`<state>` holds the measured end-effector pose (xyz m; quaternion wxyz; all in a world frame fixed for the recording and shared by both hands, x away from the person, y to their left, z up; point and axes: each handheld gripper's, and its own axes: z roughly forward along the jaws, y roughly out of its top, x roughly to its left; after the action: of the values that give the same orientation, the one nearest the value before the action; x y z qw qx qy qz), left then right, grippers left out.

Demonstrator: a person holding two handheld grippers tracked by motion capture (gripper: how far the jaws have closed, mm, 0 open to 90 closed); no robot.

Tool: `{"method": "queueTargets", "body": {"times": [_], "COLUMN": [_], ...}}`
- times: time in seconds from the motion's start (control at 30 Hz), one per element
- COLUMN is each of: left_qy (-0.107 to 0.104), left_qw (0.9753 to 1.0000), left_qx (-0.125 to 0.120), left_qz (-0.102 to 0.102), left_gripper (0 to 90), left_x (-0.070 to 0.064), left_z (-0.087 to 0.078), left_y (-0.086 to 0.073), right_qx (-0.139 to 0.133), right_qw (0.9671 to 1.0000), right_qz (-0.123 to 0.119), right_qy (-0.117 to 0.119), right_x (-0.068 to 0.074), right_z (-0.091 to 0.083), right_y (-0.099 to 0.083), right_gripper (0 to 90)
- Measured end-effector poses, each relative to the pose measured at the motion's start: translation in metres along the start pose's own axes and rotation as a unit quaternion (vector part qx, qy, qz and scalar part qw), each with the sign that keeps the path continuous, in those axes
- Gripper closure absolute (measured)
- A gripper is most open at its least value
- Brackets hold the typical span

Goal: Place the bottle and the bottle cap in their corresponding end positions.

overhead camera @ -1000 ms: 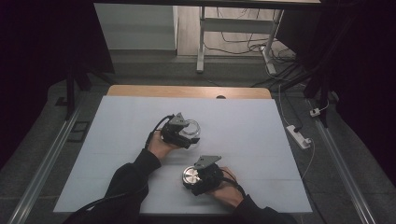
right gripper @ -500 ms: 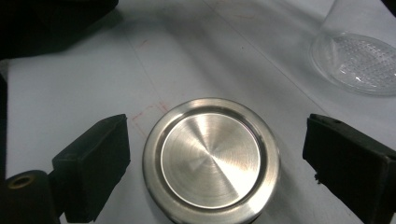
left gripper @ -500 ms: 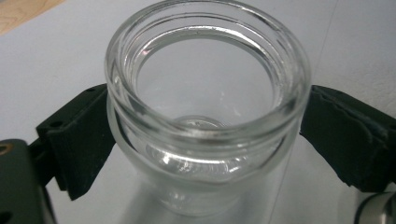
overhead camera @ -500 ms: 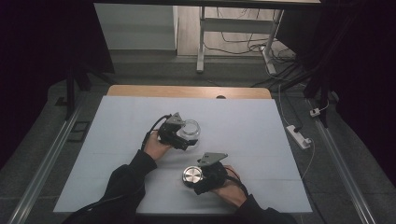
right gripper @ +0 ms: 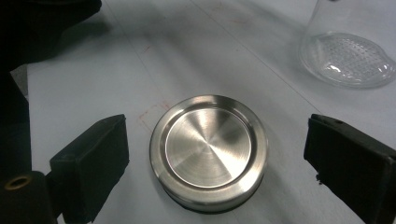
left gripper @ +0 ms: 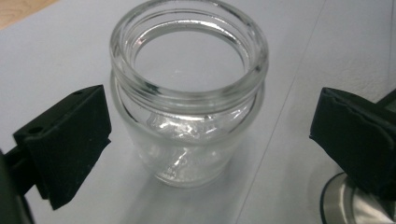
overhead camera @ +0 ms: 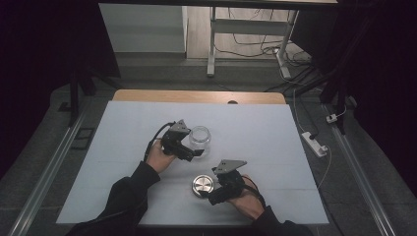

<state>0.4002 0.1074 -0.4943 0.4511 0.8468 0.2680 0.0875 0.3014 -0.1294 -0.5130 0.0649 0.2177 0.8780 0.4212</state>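
Note:
An empty clear glass jar (overhead camera: 199, 138) (left gripper: 187, 100) stands upright and lidless on the white table (overhead camera: 275, 132). My left gripper (overhead camera: 193, 148) (left gripper: 205, 140) is open, one jaw on each side of the jar and neither touching it. A round brushed-metal lid (overhead camera: 203, 185) (right gripper: 208, 144) lies flat on the table nearer the front. Open as well, my right gripper (overhead camera: 210, 192) (right gripper: 215, 163) straddles the lid with a gap on both sides. The jar's base (right gripper: 348, 56) appears at the top right of the right gripper view.
The table's wooden far edge (overhead camera: 196, 96) runs behind the white surface. A power strip (overhead camera: 314, 143) lies on the floor to the right, and a desk frame with cables (overhead camera: 246, 39) stands beyond the table.
The left gripper has shifted slightly right around the jar. The right gripper has drawn back a little from the lid toward the front edge.

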Motion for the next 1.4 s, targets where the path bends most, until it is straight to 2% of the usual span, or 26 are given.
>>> {"method": "queueTargets", "body": {"times": [0.1,0.27,0.67,0.87,0.97,1.13,1.3,1.4], "left_qy": [-0.011,-0.024,-0.06,-0.065,-0.073,-0.067,-0.075,-0.068], "left_qw": [0.9998,0.9994,0.9981,0.9977,0.9971,0.9975,0.9965,0.9968], "left_qx": [-0.01,-0.019,-0.013,-0.016,-0.02,-0.024,-0.034,-0.035], "left_qz": [-0.011,-0.017,-0.007,-0.002,-0.008,-0.003,-0.018,-0.024], "left_gripper": [0.0,0.0,0.0,0.0,0.0,0.0,0.0,0.0], "left_x": [-0.001,-0.004,-0.025,-0.04,-0.045,-0.054,-0.059,-0.062], "left_z": [-0.006,-0.013,-0.029,-0.041,-0.047,-0.059,-0.071,-0.078], "left_y": [-0.002,-0.007,-0.015,-0.02,-0.025,-0.03,-0.04,-0.046], "right_qx": [0.001,0.0,-0.01,-0.025,-0.027,-0.022,-0.025,-0.027], "right_qw": [1.0,1.0,0.9999,0.9996,0.9996,0.9995,0.9993,0.9989], "right_qz": [0.001,-0.002,0.003,0.002,0.001,-0.001,0.001,0.005], "right_qy": [0.001,0.001,-0.003,-0.011,-0.013,-0.021,-0.029,-0.038], "right_x": [0.0,0.001,-0.001,0.0,0.0,0.002,0.001,0.0], "right_z": [-0.002,-0.006,-0.022,-0.033,-0.038,-0.043,-0.051,-0.057], "right_y": [0.0,0.0,-0.001,0.001,0.0,-0.002,-0.005,-0.007], "right_gripper": [6.7,6.1,3.0,2.1,1.3,0.3,0.3,0.3]}}
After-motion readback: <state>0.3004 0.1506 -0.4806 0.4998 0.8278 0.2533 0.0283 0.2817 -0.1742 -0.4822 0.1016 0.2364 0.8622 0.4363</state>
